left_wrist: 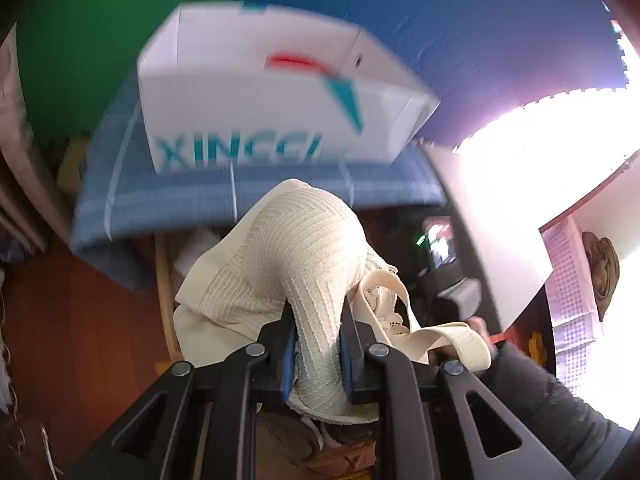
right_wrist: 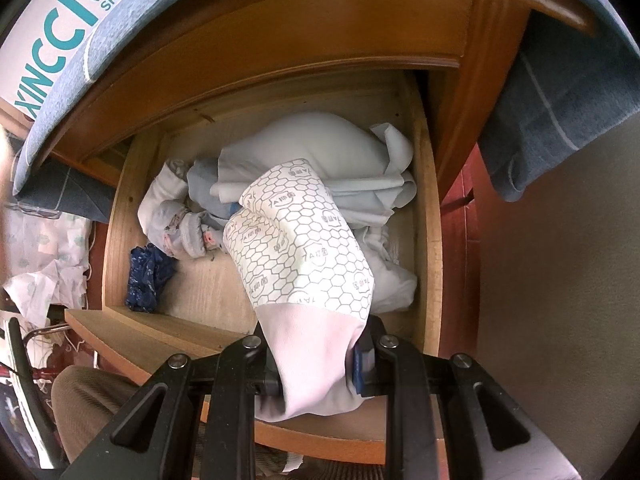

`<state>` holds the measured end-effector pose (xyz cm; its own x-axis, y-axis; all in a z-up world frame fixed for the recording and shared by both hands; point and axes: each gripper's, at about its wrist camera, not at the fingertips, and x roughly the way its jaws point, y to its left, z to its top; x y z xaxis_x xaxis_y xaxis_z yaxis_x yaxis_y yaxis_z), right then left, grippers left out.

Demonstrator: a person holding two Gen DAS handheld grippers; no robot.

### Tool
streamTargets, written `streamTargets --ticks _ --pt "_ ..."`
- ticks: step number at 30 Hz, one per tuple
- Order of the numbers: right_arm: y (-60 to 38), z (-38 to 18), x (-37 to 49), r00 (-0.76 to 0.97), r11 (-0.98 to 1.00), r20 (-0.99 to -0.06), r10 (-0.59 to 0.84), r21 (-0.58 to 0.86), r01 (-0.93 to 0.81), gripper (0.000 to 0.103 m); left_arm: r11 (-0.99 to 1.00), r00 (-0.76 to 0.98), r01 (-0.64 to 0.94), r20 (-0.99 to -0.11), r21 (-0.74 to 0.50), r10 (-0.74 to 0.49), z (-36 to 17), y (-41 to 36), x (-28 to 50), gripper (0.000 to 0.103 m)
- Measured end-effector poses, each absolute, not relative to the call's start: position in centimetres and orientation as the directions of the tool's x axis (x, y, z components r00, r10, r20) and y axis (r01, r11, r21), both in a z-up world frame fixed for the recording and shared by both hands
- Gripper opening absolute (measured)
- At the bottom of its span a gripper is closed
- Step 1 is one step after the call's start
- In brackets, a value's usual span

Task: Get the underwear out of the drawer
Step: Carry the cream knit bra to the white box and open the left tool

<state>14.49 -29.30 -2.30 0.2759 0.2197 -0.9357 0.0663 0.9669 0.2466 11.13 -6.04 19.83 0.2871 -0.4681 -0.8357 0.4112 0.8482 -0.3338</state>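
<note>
Left wrist view: left gripper (left_wrist: 318, 354) clenched on cream ribbed underwear (left_wrist: 288, 248), held up before a white shoebox (left_wrist: 256, 92). Right gripper (right_wrist: 320, 364) clamps pale hexagon-print underwear (right_wrist: 308, 248) over the open wooden drawer (right_wrist: 120, 216), above other clothes.

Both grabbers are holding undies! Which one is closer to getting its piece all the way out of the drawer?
The left gripper, probably. Its cream garment hangs up by the white shoebox. The right gripper is shut on the pink hexagon-print underwear right over the open drawer.
</note>
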Motion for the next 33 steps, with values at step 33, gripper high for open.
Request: streamTargets --ticks 33 --pt "-29.3 -2.1 14.3 0.278 0.972 -0.939 0.203 0.227 0.060 0.022 0.937 0.612 0.347 -0.765 0.035 -0.198 26.6 -8.6 28.4 0.018"
